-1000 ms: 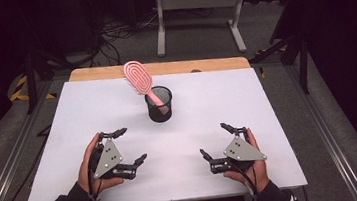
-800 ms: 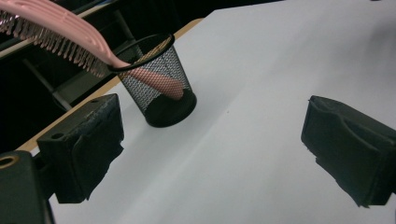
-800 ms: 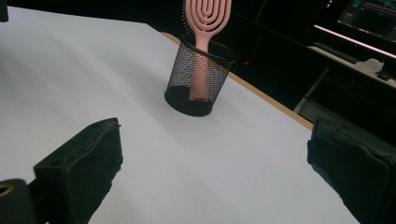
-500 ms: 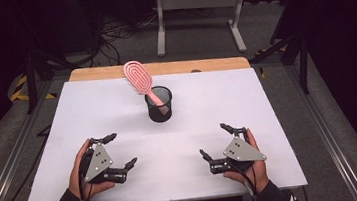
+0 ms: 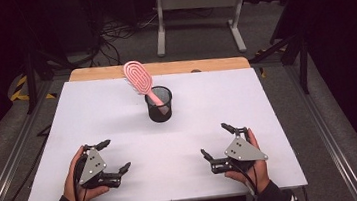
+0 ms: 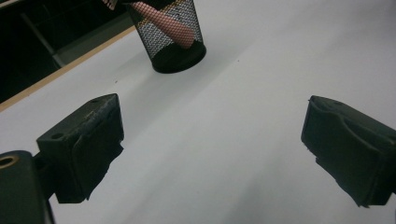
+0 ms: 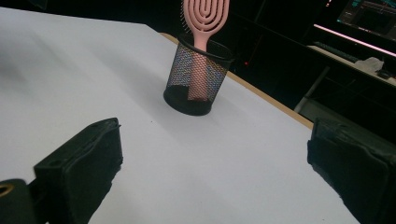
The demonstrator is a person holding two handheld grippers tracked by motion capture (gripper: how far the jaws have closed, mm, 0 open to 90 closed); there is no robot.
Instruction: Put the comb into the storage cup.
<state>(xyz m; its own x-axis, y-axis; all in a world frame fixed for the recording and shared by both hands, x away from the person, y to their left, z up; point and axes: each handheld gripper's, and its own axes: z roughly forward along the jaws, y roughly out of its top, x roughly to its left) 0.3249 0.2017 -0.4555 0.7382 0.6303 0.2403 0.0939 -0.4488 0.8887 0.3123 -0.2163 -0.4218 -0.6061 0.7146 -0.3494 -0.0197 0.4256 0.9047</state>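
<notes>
A pink hairbrush (image 5: 140,81) stands handle-down in a black mesh cup (image 5: 159,104) near the middle of the white table (image 5: 207,102), its head leaning to the far left. My left gripper (image 5: 114,156) rests open near the front left edge, nothing between its jaws. On the front right, my right gripper (image 5: 216,139) is open and empty too. The cup (image 6: 169,37) shows at the top of the left gripper view with the brush handle (image 6: 163,23) inside. Ahead in the right gripper view I see the cup (image 7: 198,77) and the brush (image 7: 204,28).
A wooden strip (image 5: 163,68) runs along the table's far edge. Beyond it stand a grey stand (image 5: 197,8) and cables on the dark floor. Metal rails (image 5: 320,131) flank the table. A lit screen (image 7: 369,14) shows far off in the right gripper view.
My left gripper has drawn back toward the front left edge of the table. The right gripper, the cup and the brush have stayed where they were.
</notes>
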